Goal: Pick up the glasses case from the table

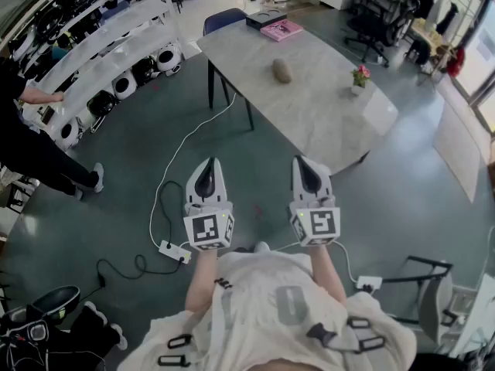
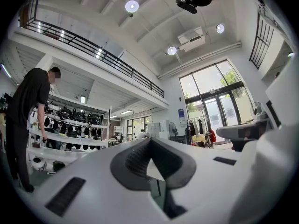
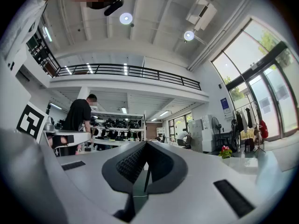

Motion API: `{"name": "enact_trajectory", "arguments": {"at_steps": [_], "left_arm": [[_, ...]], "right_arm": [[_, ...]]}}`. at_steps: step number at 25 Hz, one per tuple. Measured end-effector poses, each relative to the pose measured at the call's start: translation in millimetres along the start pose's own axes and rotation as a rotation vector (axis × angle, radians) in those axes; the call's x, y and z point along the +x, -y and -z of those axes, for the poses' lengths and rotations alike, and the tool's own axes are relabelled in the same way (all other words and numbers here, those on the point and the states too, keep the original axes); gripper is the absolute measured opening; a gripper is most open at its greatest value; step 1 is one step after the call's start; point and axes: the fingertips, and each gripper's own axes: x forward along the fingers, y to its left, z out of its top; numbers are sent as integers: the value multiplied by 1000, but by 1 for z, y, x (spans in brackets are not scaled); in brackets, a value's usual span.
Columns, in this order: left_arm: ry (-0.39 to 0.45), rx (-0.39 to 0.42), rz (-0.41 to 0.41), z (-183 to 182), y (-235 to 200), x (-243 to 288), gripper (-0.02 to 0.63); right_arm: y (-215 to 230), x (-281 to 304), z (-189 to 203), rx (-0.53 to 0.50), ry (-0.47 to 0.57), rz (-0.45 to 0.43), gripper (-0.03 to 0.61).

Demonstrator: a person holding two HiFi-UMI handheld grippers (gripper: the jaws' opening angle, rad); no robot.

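Observation:
The glasses case [image 1: 281, 70], a brown oval pouch, lies on the grey table [image 1: 325, 122] far ahead of me, toward the table's far half. Both grippers are held level over the floor, well short of the table's near corner. My left gripper [image 1: 209, 162] is shut with nothing between its jaws; in the left gripper view its dark pads [image 2: 135, 160] meet at the tip. My right gripper [image 1: 301, 160] beside it is also shut and empty, its pads [image 3: 128, 164] meeting in the right gripper view. The case does not show in either gripper view.
A pink book [image 1: 281, 29] and a dark book [image 1: 265, 18] lie at the table's far end, and a small flower pot [image 1: 360, 76] stands on its right edge. A person in black [image 1: 31, 149] stands at shelves on the left. A power strip [image 1: 175, 252] and cables lie on the floor.

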Motion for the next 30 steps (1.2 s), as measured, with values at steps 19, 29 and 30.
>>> {"name": "enact_trajectory", "arguments": {"at_steps": [19, 29, 30], "left_arm": [[-40, 1, 6, 10, -7, -2, 3], [-27, -64, -9, 25, -28, 44, 3], [-22, -62, -9, 27, -32, 54, 3]], "right_arm": [[5, 5, 21, 132, -36, 23, 2], [10, 43, 39, 102, -77, -17, 2], [13, 51, 40, 96, -78, -16, 2]]}}
